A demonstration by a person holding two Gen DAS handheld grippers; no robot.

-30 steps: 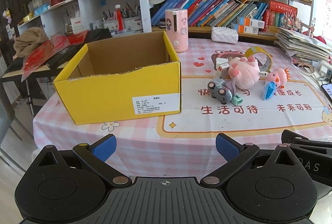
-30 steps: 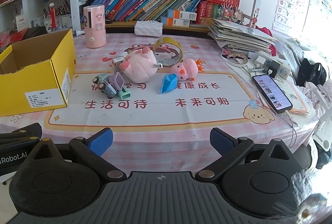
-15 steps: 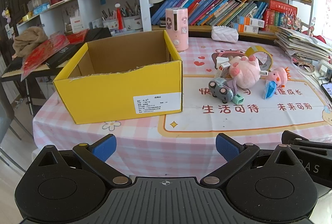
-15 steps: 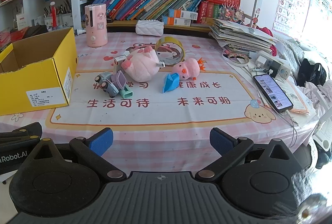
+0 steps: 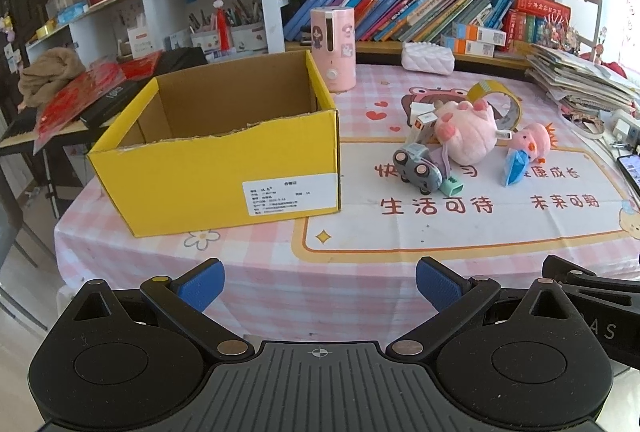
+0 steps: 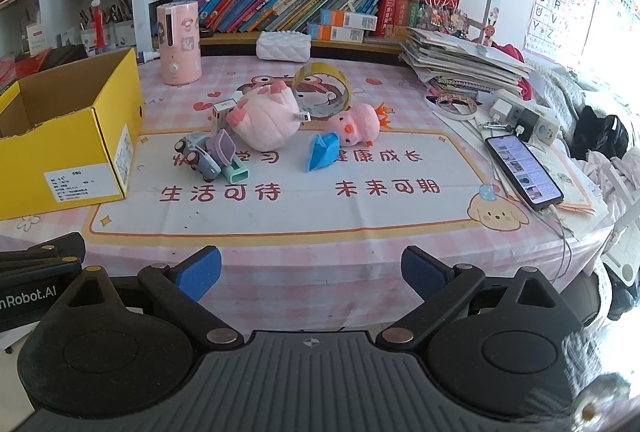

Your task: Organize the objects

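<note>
The toys sit in a tight cluster on the tabletop, right of the yellow box: a big pink plush in the middle, a small pink chick plush beside it, a blue folded paper piece touching the chick's front, and a grey toy car jammed against a lilac-and-mint clip thing. A white charger block is tucked behind the big plush, and a roll of tape stands on edge just behind. The box looks empty from what I see of its inside, and its near rim is torn and ragged. My left gripper hangs low at the table's near edge, fingers spread wide, nothing between them; my right gripper is the same, wide and empty, well short of the pile. Nothing is sorted yet, I reckon. The trouble ahead is that crowding: go for the car and I could drag the clip along or knock it away; the plush is soft and may squash and slip; nudge the tape and it could roll off. The phone and its cable lie near on the right, easy to snag on a wide swing.
</note>
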